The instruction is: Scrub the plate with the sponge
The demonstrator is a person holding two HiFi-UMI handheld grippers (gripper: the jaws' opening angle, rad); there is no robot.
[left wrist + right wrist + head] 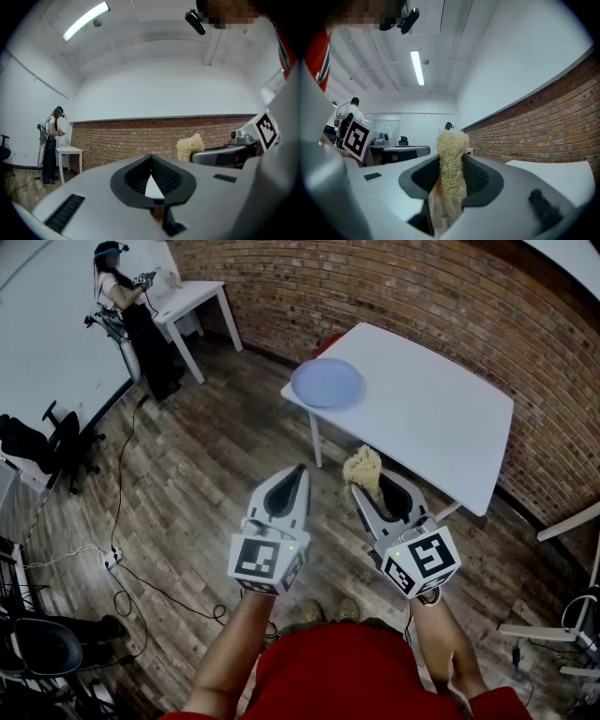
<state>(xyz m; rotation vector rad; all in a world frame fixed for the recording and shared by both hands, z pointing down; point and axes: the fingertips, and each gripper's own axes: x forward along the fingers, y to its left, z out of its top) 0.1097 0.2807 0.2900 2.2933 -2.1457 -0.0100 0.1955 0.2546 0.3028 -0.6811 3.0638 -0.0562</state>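
Plate (pixel 326 382) at table (pixel 450 427) corner, bare top beside; our right gripper (pixel 371 482) pinches sponge (pixel 363 465), left gripper (pixel 301 469) pressed together, empty.

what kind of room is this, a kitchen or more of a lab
Most likely a lab or studio for recordings, not a kitchen: a bare brick wall, a plain white table on a wood floor, cables trailing across it, and another person wearing a head rig at a second table.

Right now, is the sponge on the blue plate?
No, the sponge is pinched in the right tool, away from the plate on the table.
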